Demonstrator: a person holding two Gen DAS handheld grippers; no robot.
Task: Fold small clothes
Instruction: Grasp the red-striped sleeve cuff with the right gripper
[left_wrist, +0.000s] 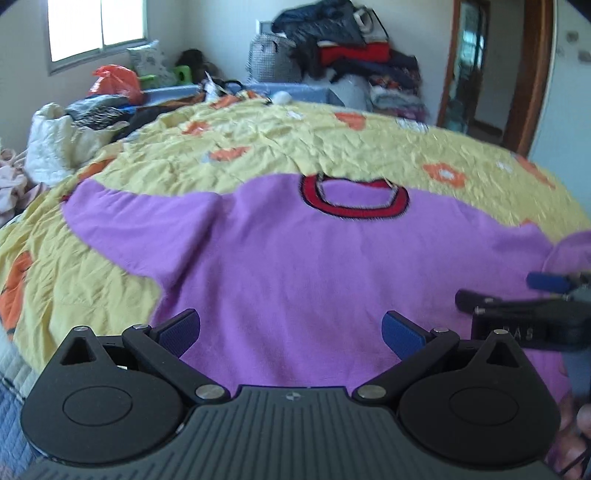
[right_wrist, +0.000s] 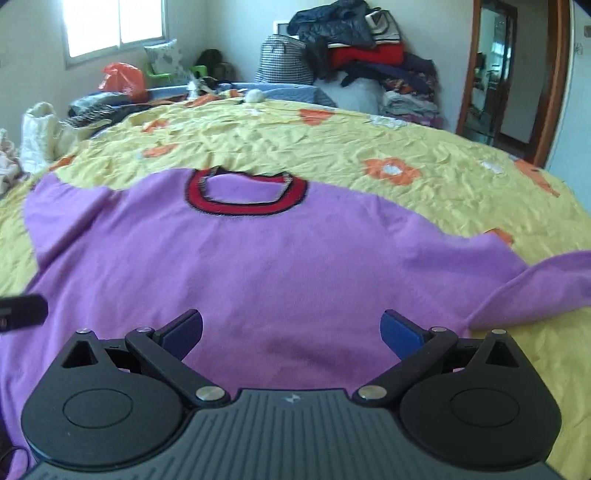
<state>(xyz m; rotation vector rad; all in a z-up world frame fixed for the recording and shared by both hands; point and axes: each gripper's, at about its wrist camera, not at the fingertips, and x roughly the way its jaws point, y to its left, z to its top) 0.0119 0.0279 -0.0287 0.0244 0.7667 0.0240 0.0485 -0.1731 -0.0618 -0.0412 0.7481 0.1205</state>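
A small purple sweater (left_wrist: 288, 266) with a red, black-edged collar (left_wrist: 354, 201) lies flat, front up, on a yellow flowered bedspread (left_wrist: 332, 144). It also fills the right wrist view (right_wrist: 236, 266), collar (right_wrist: 243, 197) away from me, right sleeve (right_wrist: 535, 288) stretched out to the right. My left gripper (left_wrist: 291, 332) is open and empty above the sweater's lower left part. My right gripper (right_wrist: 291, 332) is open and empty above the lower middle of the sweater. The right gripper also shows at the right edge of the left wrist view (left_wrist: 532, 291).
A pile of folded and loose clothes (right_wrist: 369, 48) stands at the far side by a checked bag (right_wrist: 284, 62). An orange plastic bag (right_wrist: 122, 79) and bundled bedding (right_wrist: 40, 133) lie at the far left. A wooden door frame (right_wrist: 554, 81) is at the right.
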